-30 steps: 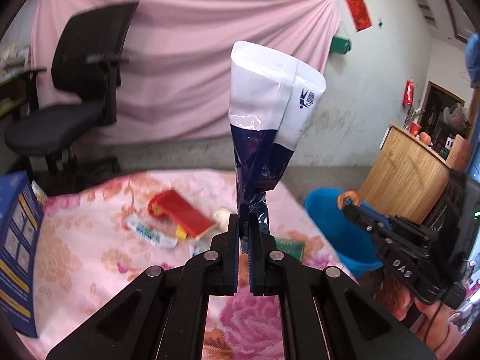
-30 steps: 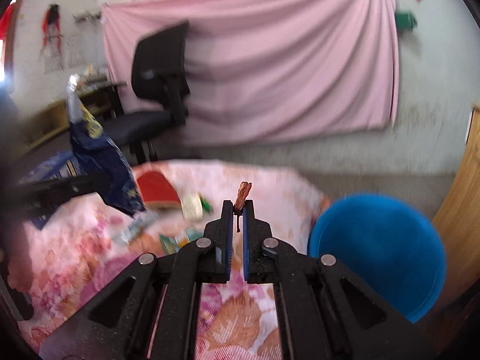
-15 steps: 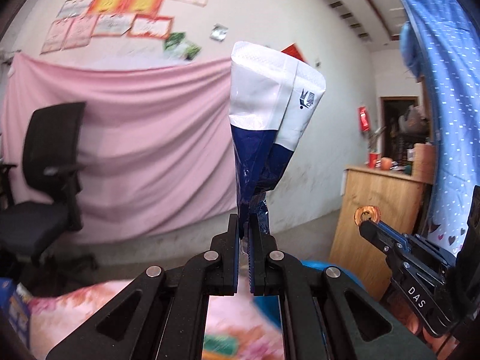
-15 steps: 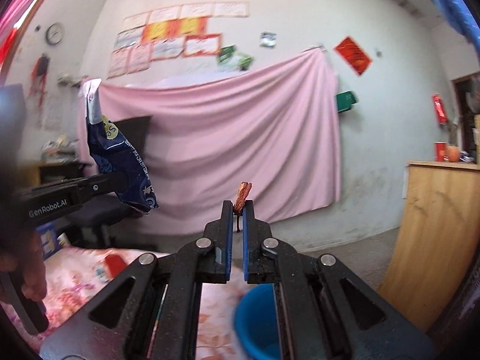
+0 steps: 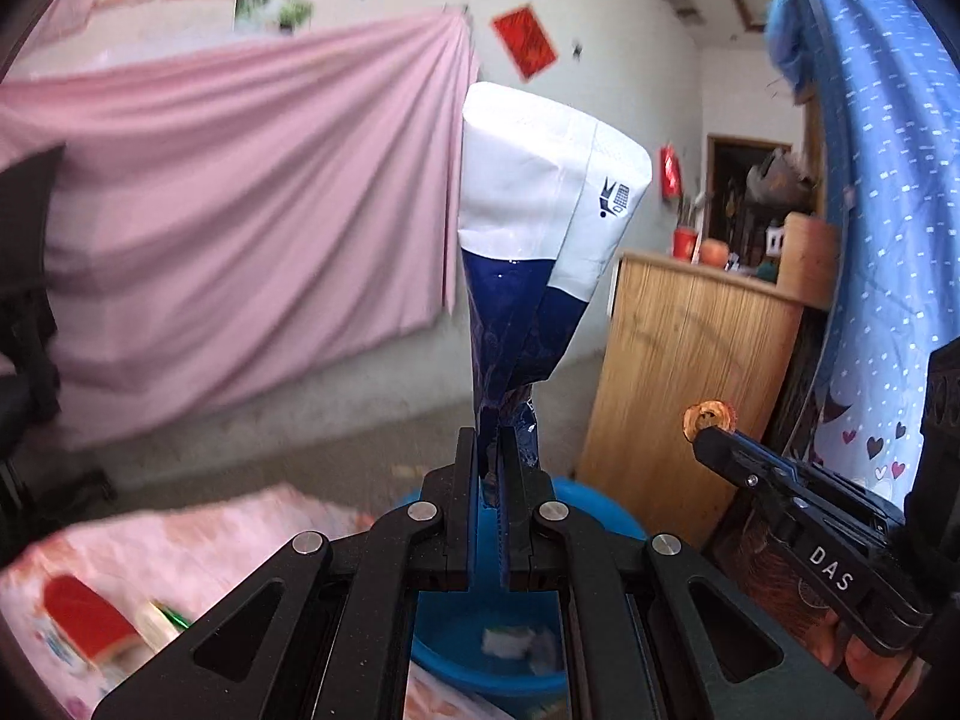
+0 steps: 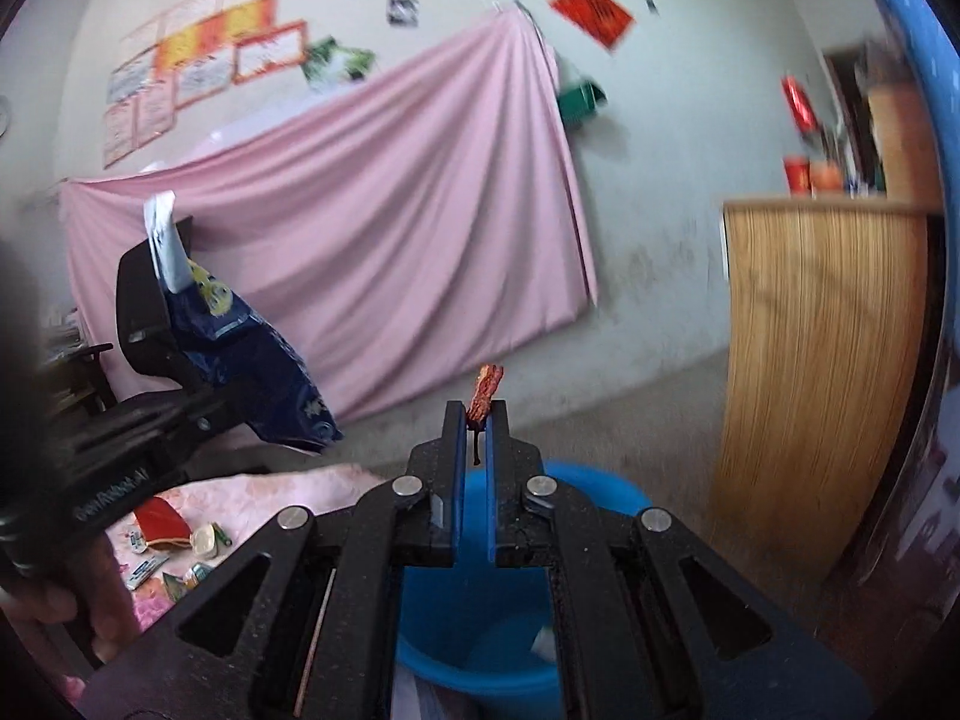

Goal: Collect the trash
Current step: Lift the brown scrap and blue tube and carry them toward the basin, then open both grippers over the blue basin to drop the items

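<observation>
A room with a pale wall stood behind, hung with a pink cloth (image 5: 240, 198) and paper notices, with a wooden cabinet (image 6: 822, 360) at the right and a bed in a pink floral sheet (image 6: 252, 498) at the near left. A blue plastic basin (image 6: 480, 630) sat on the floor just beside the bed, between it and the cabinet.

The left gripper (image 5: 492, 456) had its jaws pinched narrow on the twisted bottom end of a blue and white snack bag (image 5: 534, 252). The bag stood upright from the fingertips, its long axis pointing up and away and its wide white end uppermost. The right gripper (image 6: 477, 420) was closed narrow on a small reddish-brown scrap (image 6: 485, 393), which stuck up slightly tilted from between the tips.

The basin lay directly below and just beyond both grippers, its rim showing under each pair of fingers. A few pale scraps (image 5: 510, 642) already lay in its bottom. Both grippers seemed about equally near, the right one nearer the cabinet side.

More litter remained on the sheet to the left: a red wrapper (image 6: 159, 519) and small packets near it. Releasing either piece over the basin looked like the step in hand.
</observation>
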Tool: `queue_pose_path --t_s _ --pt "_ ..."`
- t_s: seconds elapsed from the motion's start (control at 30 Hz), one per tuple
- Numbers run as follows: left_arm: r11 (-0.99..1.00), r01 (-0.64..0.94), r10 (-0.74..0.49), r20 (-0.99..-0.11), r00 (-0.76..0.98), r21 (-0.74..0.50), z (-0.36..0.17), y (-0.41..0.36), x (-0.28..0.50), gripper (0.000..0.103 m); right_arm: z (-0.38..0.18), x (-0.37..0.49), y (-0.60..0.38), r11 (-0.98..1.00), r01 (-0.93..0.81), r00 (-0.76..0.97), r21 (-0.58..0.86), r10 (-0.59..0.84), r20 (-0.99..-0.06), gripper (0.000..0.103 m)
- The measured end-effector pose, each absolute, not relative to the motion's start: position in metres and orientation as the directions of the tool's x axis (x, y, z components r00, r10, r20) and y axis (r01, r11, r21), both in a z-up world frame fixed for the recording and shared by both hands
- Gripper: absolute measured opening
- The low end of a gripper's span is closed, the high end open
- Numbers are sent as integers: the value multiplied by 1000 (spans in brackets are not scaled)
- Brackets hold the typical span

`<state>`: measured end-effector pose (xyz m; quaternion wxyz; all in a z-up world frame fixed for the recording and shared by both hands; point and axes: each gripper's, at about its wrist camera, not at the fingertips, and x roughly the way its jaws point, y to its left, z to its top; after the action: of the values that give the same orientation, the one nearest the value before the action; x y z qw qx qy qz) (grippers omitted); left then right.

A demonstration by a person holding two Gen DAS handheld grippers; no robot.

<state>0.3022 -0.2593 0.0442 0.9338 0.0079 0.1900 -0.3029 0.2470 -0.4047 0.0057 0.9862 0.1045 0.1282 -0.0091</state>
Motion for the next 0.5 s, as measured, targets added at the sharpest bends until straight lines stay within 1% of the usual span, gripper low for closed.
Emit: queue_pose_path --t_s 0.07,0.27,0.33,0.5 --pt "813 564 -568 -414 711 -146 37 -267 317 3 -5 250 -414 971 57 954 232 16 -300 29" --pt "813 544 -556 -554 620 -206 20 -286 347 3 -27 269 -425 959 59 915 277 59 -400 29" --pt "816 534 -549 -589 593 -221 15 -288 352 3 -34 277 -424 956 61 896 287 74 -438 29" --pt "839 499 -503 -660 558 -217 5 -297 363 3 -46 295 -424 955 60 868 291 94 -488 30"
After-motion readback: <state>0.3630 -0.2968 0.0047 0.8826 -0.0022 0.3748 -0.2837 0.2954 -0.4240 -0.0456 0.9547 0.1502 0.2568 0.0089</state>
